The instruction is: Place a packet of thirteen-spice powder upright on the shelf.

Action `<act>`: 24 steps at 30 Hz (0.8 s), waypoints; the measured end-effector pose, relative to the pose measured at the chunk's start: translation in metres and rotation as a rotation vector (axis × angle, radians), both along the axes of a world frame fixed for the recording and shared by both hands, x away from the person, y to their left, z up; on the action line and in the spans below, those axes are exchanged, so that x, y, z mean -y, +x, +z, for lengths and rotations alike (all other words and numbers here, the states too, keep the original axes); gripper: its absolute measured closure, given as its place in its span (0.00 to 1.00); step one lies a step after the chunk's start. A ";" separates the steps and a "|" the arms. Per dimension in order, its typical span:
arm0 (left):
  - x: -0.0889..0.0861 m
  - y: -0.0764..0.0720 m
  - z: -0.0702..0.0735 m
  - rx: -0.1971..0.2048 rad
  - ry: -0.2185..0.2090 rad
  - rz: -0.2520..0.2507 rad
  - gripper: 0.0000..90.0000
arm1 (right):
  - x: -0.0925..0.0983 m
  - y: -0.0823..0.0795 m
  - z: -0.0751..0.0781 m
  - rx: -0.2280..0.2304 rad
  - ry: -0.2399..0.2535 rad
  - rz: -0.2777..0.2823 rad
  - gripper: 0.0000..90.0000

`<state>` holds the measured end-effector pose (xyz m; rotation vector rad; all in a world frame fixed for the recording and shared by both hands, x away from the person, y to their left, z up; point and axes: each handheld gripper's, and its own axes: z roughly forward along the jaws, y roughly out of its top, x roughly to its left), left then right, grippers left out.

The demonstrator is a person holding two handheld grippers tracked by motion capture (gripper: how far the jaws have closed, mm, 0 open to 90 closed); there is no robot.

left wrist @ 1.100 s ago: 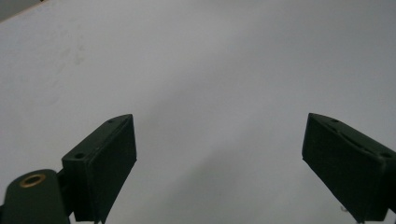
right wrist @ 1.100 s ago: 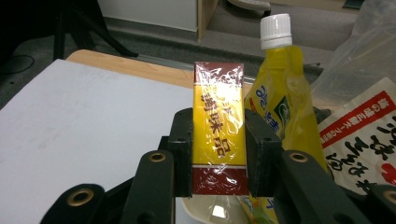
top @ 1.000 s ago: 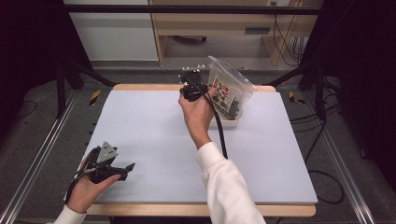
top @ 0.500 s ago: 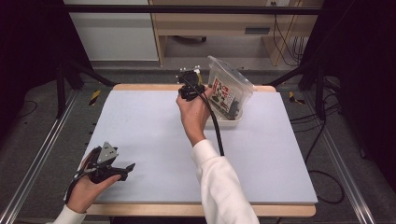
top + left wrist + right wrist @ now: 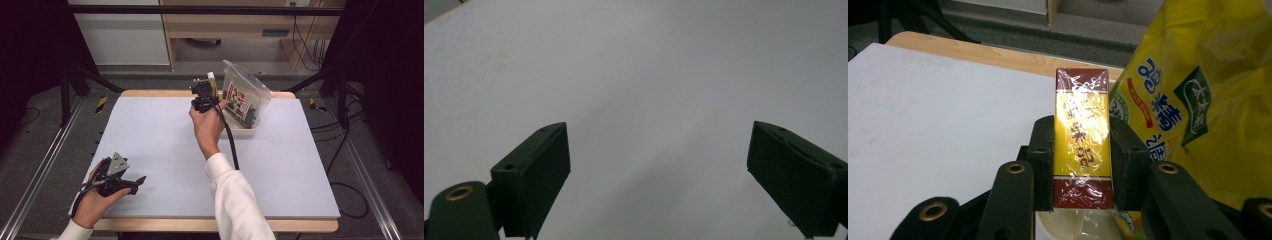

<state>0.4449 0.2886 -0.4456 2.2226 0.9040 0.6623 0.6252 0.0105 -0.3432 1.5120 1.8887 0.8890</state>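
Note:
My right gripper is shut on a yellow and dark-red box wrapped in clear film, which stands upright between the pads. In the high view this gripper hangs at the table's far middle, just left of a clear plastic container that tilts over with packets inside. A yellow printed bag lies right beside the held box. My left gripper rests at the front left of the table, open, with only bare white surface between its jaws.
The white table top has a wooden edge along the far side. Metal rails and black stand legs flank the table. A black cable trails from the right gripper back along the forearm.
The right gripper with the box has sunk a little and drifted slightly left beside the container. The left hand has stayed still.

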 end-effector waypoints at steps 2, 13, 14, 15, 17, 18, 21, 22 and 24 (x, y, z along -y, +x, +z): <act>0.000 0.000 0.000 -0.001 0.001 -0.001 0.11 | 0.000 0.000 -0.001 -0.001 -0.001 -0.002 0.75; 0.002 0.000 -0.001 -0.002 -0.002 0.000 0.11 | 0.001 0.004 -0.013 -0.026 0.007 0.000 0.75; 0.001 0.000 -0.001 -0.005 0.005 -0.004 0.11 | 0.001 0.004 -0.014 -0.028 0.008 0.002 0.75; 0.002 0.000 -0.001 -0.004 0.004 -0.002 0.11 | 0.001 0.004 -0.014 -0.029 0.009 0.003 0.75; 0.002 0.000 -0.001 -0.005 0.008 -0.004 0.11 | 0.002 0.004 -0.015 -0.029 0.010 0.005 0.74; 0.002 0.000 -0.001 -0.005 0.008 -0.004 0.11 | 0.002 0.004 -0.015 -0.030 0.007 0.007 0.74; 0.001 0.000 -0.001 -0.007 0.009 -0.004 0.11 | 0.003 0.005 -0.018 -0.036 0.013 0.016 0.72; 0.001 0.000 -0.001 -0.006 0.006 -0.002 0.11 | 0.004 0.005 -0.019 -0.037 0.011 0.021 0.70; 0.001 0.000 -0.002 -0.006 0.009 -0.003 0.11 | 0.004 0.003 -0.020 -0.028 0.010 0.024 0.69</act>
